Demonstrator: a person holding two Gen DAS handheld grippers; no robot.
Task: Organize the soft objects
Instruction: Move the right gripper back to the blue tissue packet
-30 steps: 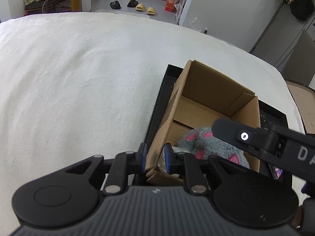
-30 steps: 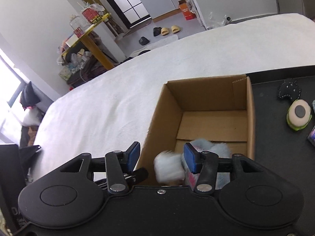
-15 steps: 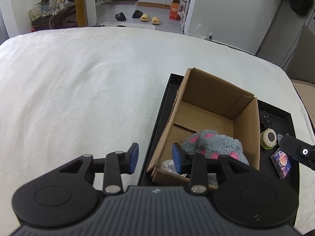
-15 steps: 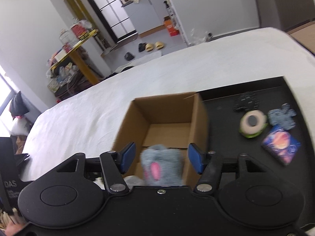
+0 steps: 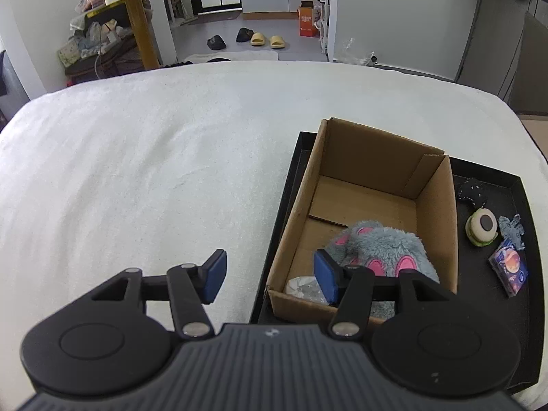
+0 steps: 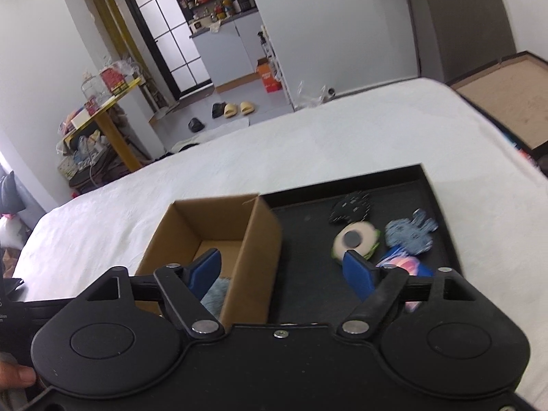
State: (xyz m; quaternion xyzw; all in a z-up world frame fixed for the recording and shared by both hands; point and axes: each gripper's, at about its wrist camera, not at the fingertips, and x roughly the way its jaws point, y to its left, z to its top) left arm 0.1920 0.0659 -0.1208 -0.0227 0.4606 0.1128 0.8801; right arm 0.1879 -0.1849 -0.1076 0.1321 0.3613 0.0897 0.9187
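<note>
An open cardboard box (image 5: 435, 205) stands at the left end of a black tray (image 5: 534, 260) on a white bed. A grey plush with pink paws (image 5: 383, 246) lies in the box beside a clear plastic wrap (image 5: 301, 286). My left gripper (image 5: 270, 275) is open and empty, straddling the box's near left wall. My right gripper (image 6: 284, 272) is open and empty above the box (image 6: 250, 239) and the tray (image 6: 438, 191). On the tray lie a round cream and green toy (image 6: 356, 239), a blue plush (image 6: 409, 234), a dark plush (image 6: 351, 207) and a pink and blue packet (image 6: 407, 263).
The white bed (image 5: 137, 171) spreads wide to the left of the tray. Beyond it are a yellow table (image 5: 140, 17) with clutter and slippers (image 5: 263, 39) on the floor. A brown panel (image 6: 507, 96) stands right of the bed.
Both grippers have opened and pulled back and up. The left one let go of the box wall. The right one released the grey plush into the box and swung right over the tray.
</note>
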